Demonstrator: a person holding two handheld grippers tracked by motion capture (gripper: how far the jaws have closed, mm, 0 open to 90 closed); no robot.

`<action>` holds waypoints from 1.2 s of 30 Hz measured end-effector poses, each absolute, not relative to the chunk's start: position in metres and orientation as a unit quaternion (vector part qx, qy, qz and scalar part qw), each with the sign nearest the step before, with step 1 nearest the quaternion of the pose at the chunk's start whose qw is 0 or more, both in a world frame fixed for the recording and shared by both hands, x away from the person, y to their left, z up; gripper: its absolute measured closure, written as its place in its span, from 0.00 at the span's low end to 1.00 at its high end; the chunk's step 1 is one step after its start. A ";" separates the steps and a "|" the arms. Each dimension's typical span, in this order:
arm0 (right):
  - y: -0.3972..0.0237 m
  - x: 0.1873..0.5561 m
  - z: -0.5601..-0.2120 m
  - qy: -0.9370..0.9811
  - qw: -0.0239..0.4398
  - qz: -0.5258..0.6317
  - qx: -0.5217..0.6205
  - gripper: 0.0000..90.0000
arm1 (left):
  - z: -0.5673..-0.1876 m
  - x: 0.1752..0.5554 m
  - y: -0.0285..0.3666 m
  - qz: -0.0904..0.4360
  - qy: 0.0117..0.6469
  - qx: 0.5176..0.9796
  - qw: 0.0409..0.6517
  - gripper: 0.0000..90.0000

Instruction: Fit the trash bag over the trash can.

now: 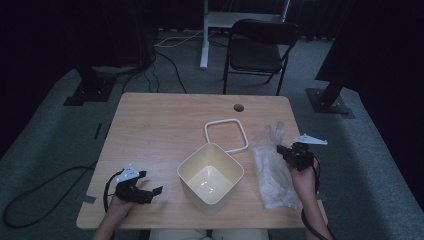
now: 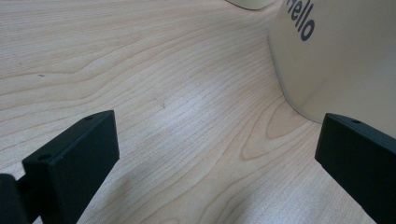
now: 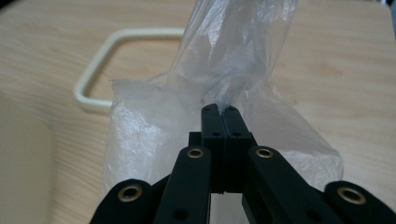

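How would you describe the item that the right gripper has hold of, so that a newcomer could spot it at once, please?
On the wooden table, look right of the cream square bin and the loose cream rim frame. There lies a clear plastic bag, its top pinched in the shut right gripper. It is the one crinkly, see-through thing there; its neighbours are rigid and opaque.

In my left gripper view the cream bin (image 2: pixel 336 56) runs off the top and right edges, its print cut to "Hello". Beyond the bin, my right gripper (image 3: pixel 219 112) hides the pinched plastic bag (image 3: pixel 140 140) film between its pads.
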State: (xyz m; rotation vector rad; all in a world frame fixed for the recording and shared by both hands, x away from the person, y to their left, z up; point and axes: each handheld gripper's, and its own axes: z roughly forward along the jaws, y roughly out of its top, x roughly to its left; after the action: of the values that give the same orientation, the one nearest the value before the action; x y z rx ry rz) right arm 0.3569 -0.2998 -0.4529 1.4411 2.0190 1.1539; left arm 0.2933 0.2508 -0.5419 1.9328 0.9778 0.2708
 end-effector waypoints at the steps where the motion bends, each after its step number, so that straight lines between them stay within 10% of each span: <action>1: -0.299 0.355 -0.448 0.721 0.203 0.420 0.512 1.00 | -0.542 0.293 0.251 0.110 0.397 0.786 0.461 0.00; 23: -0.240 0.336 -0.299 0.685 0.244 0.578 0.369 1.00 | -0.542 0.294 0.251 0.110 0.398 0.784 0.463 0.00; 36: -0.153 0.339 -0.299 0.702 0.198 0.613 0.303 1.00 | -0.542 0.293 0.251 0.109 0.396 0.785 0.464 0.00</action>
State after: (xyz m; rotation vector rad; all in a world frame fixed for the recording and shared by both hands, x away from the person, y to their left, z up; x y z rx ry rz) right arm 0.3391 -0.1533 -0.2987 0.8486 1.9639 1.7166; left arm 0.2934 0.2511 -0.5419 1.9277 0.9735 0.2686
